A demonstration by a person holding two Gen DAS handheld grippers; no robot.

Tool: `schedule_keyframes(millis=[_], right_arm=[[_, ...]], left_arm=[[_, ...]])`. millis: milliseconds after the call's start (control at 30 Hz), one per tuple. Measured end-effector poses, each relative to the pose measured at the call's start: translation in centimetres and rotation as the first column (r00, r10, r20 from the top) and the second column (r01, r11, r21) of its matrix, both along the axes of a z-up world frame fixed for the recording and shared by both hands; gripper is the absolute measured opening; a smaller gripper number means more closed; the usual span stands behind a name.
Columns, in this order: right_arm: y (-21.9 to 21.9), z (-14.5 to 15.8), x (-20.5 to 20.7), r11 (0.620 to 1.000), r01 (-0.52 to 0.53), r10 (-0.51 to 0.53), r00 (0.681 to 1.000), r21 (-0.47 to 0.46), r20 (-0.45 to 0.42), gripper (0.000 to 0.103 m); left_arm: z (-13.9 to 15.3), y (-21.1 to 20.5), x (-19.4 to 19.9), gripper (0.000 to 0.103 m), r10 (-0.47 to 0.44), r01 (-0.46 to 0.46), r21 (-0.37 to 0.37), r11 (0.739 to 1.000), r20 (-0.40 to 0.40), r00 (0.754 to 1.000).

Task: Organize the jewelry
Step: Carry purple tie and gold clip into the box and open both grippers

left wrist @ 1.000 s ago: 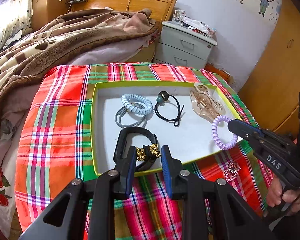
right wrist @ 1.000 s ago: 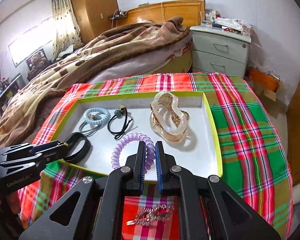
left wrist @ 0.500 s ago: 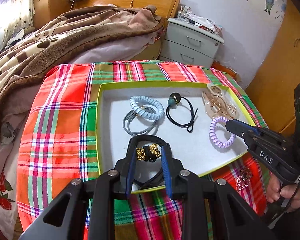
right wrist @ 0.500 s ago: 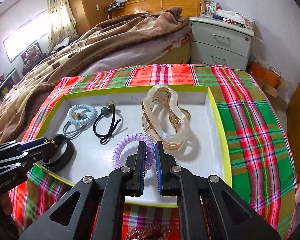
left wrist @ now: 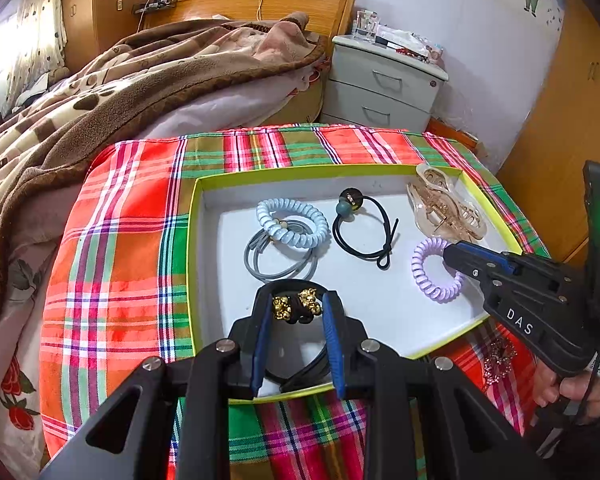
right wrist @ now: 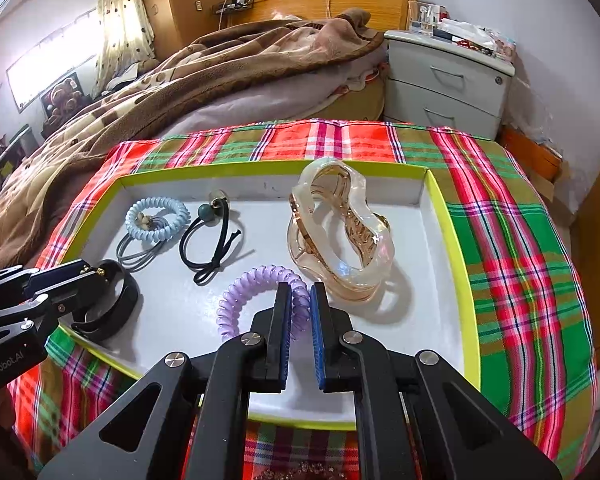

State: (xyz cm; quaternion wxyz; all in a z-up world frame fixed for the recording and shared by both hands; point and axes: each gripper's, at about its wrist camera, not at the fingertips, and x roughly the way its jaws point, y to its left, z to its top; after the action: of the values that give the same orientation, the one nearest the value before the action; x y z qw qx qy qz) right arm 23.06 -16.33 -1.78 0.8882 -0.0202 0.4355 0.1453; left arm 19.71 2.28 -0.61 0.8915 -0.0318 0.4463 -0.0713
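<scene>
My right gripper (right wrist: 300,300) clamped on purple coil tie (right wrist: 256,292), ring lying flat in tray (right wrist: 452,240), ahead-left of fingers. My left gripper (left wrist: 296,312) clamped on black gold-bead band (left wrist: 296,308), over tray's near edge.

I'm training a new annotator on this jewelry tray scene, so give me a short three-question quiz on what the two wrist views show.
1. True or false: the purple coil hair tie lies outside the tray.
2. Which item does the left gripper hold? A) the clear claw clip B) the black bracelet with gold beads C) the light blue coil tie
3. Fill in: the right gripper is closed on the ____.

Key
1. False: it rests on the tray floor, near the clear claw clip.
2. B
3. purple coil hair tie
</scene>
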Motion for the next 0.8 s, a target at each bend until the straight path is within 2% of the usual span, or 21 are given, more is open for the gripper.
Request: schedule_keyframes(millis=[667, 800], right_arm=[[0.06, -0.08, 0.11, 1.0, -0.005, 0.005, 1.0, 0.013, 0.004, 0.01], [0.07, -0.06, 0.14, 1.0, -0.007, 0.007, 1.0, 0.013, 0.006, 0.014]], left_arm=[[-0.05, -0.09, 0.2, 0.029, -0.003, 0.003, 0.002, 1.0, -0.003, 1.0], [-0.06, -0.05, 0.21, 0.03, -0.003, 0.003, -0.001, 1.0, -0.003, 1.0]])
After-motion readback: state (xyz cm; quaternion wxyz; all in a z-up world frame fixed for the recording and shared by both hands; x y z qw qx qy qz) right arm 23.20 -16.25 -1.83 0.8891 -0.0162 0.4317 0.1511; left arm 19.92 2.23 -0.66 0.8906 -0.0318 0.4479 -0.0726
